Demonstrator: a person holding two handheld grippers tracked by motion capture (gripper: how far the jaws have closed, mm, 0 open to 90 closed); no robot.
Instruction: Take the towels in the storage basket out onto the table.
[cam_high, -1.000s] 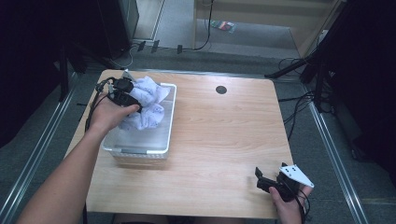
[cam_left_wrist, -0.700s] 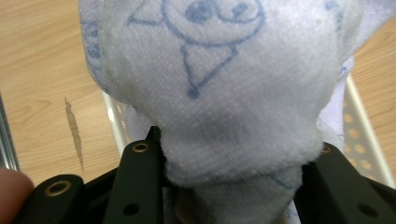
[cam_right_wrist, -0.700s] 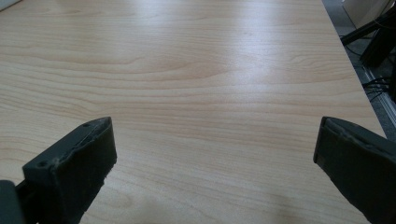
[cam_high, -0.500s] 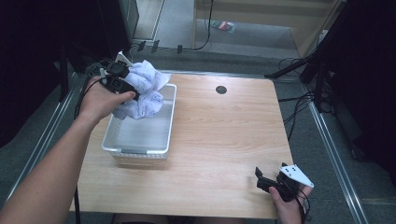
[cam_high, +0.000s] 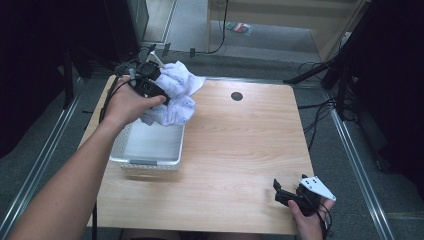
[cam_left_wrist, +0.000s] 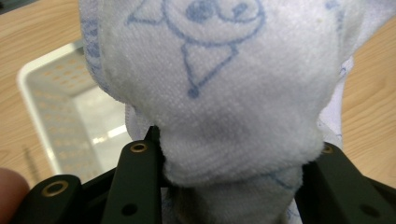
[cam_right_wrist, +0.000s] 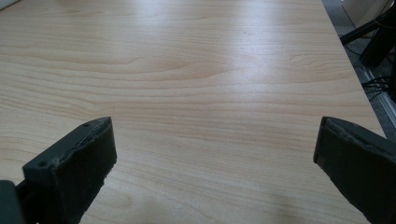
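A white cloth with blue drawings (cam_high: 176, 97) hangs bunched in the air above the far end of the white perforated basket (cam_high: 150, 162). My left gripper (cam_high: 159, 95) is shut on the white cloth, and in the left gripper view the cloth (cam_left_wrist: 224, 93) bulges between both black jaws with the basket (cam_left_wrist: 51, 107) below. My right gripper (cam_high: 281, 192) rests near the table's front right corner, held by a hand. In the right gripper view its jaws stand wide apart over bare wood, so the right gripper (cam_right_wrist: 215, 168) is open.
The wooden table (cam_high: 240, 150) has a round black cable hole (cam_high: 237, 96) near its far edge. Cables and dark stands lie on the floor beyond and to the right. The basket's inside looks bare.
My left gripper has lifted the cloth up out of the basket and carried it toward the far edge. The right gripper has stayed where it was.
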